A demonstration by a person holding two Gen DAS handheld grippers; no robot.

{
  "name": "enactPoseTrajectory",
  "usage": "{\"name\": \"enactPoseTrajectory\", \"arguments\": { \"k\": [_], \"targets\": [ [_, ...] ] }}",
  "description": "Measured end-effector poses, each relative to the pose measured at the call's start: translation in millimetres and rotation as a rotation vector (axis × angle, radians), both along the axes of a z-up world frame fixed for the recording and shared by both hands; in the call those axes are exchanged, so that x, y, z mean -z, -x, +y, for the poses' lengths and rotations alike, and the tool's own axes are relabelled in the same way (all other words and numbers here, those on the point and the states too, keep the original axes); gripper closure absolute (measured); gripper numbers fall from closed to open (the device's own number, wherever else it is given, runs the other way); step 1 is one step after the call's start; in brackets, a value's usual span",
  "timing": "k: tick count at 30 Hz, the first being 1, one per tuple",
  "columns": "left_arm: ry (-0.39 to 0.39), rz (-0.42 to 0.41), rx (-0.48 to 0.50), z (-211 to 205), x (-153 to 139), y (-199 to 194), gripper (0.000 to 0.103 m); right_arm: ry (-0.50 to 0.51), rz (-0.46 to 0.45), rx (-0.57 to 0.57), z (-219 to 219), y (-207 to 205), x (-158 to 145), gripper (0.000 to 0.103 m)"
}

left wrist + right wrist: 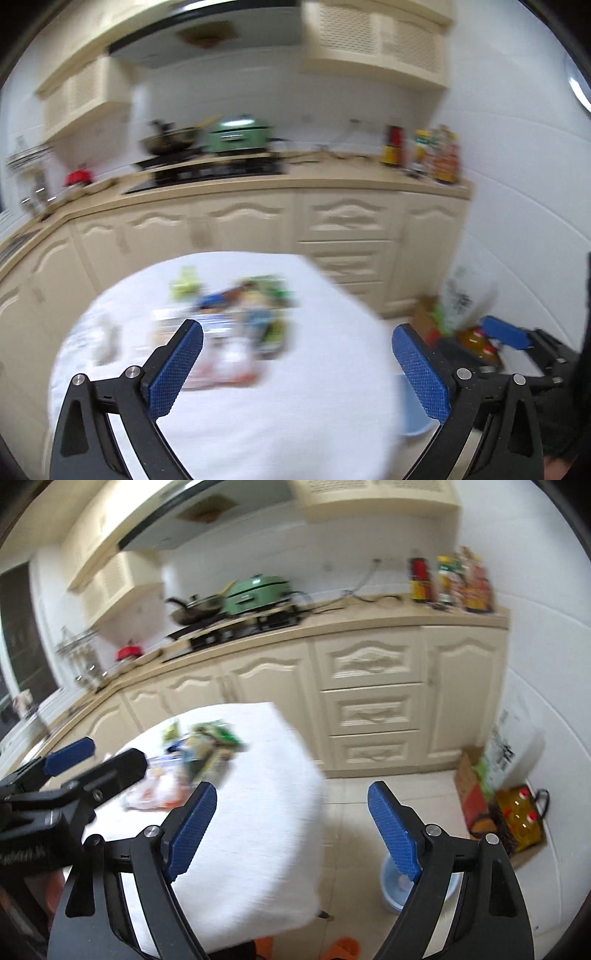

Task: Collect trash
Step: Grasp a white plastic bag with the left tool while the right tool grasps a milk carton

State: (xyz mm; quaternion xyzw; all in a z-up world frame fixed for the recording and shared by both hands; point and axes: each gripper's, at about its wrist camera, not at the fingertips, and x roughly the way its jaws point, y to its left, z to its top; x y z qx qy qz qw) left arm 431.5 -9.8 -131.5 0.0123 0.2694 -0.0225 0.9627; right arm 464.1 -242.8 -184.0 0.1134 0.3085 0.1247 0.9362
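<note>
Trash (236,325), a blurred heap of coloured wrappers and packets, lies on the white-covered table (295,406), toward its far side at about 11 o'clock from the left gripper (297,363); in the right wrist view the same heap sits at 10 o'clock from the right gripper (291,825). Left gripper: jaws spread wide, blue pads apart, nothing between them, held above the cloth. Right gripper: jaws likewise open and empty, positioned over the table's right edge and the tiled floor. Light blue bin (397,886) stands on the floor just beside the table, at 5 o'clock from the right gripper, partly hidden behind its right finger; contents cannot be made out. Each gripper appears at the margin of the other's view. Beyond the table, cream cabinets carry a counter (369,616) with a green cooker (255,592) and a black wok (195,609). Both views are motion-blurred.
</note>
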Motion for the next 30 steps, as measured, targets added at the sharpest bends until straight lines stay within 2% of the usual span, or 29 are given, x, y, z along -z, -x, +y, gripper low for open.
{"name": "enactPoseTrajectory", "arguments": {
  "k": [3, 9, 12, 15, 18, 20, 24, 25, 26, 28, 30],
  "targets": [
    [-0.016, 0.010, -0.106, 49, 15, -9, 0.002, 0.011, 0.015, -0.054, 38, -13, 2, 0.017],
    [-0.023, 0.090, -0.330, 164, 60, -35, 0.002, 0.045, 0.062, -0.120, 104, -50, 19, 0.017],
    [-0.005, 0.135, -0.400, 207, 80, -47, 0.002, 0.044, 0.095, -0.129, 122, -73, 32, 0.017],
    [-0.009, 0.178, -0.437, 228, 99, -62, 0.002, 0.043, 0.122, -0.122, 136, -97, 43, 0.017],
    [-0.009, 0.235, -0.433, 232, 119, -77, 0.007, 0.031, 0.141, -0.119, 147, -118, 51, 0.017],
    [-0.004, 0.277, -0.407, 230, 129, -95, 0.030, 0.027, 0.159, -0.106, 151, -132, 59, 0.017],
    [0.006, 0.344, -0.356, 242, 140, -106, 0.054, 0.007, 0.178, -0.100, 157, -150, 67, 0.021],
    [0.020, 0.333, -0.339, 247, 139, -107, 0.061, 0.007, 0.182, -0.104, 159, -154, 68, 0.023],
    [0.026, 0.337, -0.337, 248, 139, -101, 0.063, 0.010, 0.187, -0.107, 161, -158, 70, 0.029],
    [0.033, 0.331, -0.336, 251, 134, -116, 0.064, 0.010, 0.206, -0.110, 163, -164, 75, 0.040],
    [0.040, 0.318, -0.337, 251, 128, -109, 0.065, 0.000, 0.222, -0.114, 158, -166, 80, 0.059]
  ]
}}
